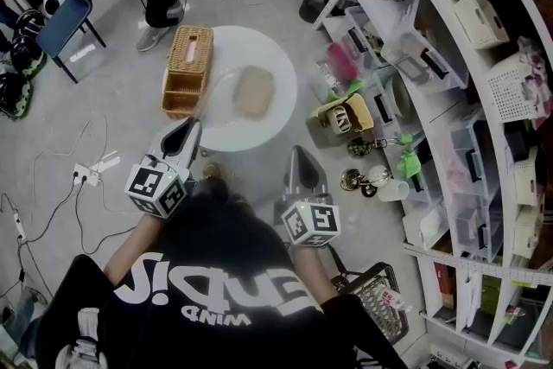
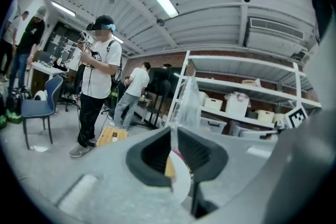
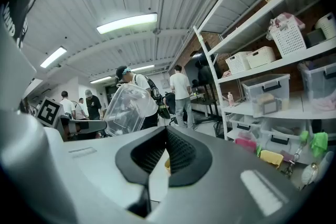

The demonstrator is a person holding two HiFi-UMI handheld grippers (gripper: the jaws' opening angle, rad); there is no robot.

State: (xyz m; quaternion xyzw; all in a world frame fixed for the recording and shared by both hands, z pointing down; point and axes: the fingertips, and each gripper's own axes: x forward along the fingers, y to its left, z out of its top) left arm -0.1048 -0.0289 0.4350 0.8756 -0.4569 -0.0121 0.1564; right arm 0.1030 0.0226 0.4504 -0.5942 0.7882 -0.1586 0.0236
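L gripper (image 2: 174, 130) is clamping a thin edge of the clear box (image 2: 190, 98). Its jaws are pressing together w/ the plastic rising straight out from betw. the tips. R gripper (image 3: 166, 131) is sitting w/ jaws closed on nothing, tips touching, apart from the box.

The box is see-through w/ rounded corners, tilting up over the white table (image 1: 278, 56). Head view is showing it only as a faint outline just ahead of the L tips, w/ a tan slab (image 1: 253, 91) under or inside it; can't tell which.

R gripper view is giving the box best: whole body raised, at left, beside the L gripper's marker cube. L gripper view is catching just the pinched edge, plus a bit of tan and white table below the jaws.

Only head view is showing the basket (image 1: 188, 69) at the table's left rim and both grippers side by side at its near edge. Shelves (image 1: 449, 91) are standing at right.
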